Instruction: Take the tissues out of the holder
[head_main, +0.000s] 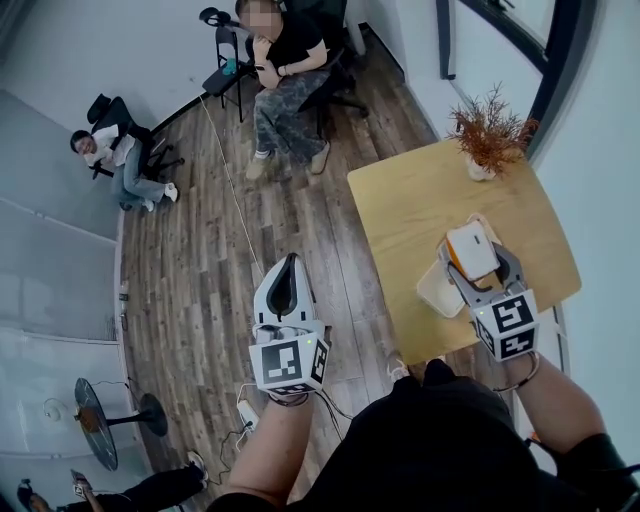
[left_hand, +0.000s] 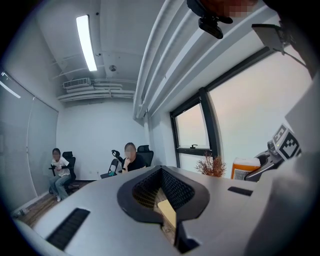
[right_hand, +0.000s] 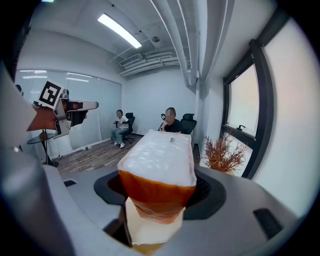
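Observation:
My right gripper (head_main: 478, 256) is shut on an orange and white tissue pack (head_main: 470, 246) and holds it over the wooden table (head_main: 410, 200). The white holder (head_main: 437, 291) lies on the table just under and left of the pack. In the right gripper view the tissue pack (right_hand: 157, 162) fills the space between the jaws, with the cream holder (right_hand: 150, 227) below it. My left gripper (head_main: 291, 260) hangs over the floor to the left of the table, jaws closed tip to tip with nothing in them. Its tips (left_hand: 160, 170) also meet in the left gripper view.
A dried plant in a white pot (head_main: 487, 135) stands at the table's far edge. Two people sit on chairs beyond, one ahead (head_main: 285, 80) and one at the left wall (head_main: 120, 155). A small round stand (head_main: 95, 420) is on the floor at the lower left.

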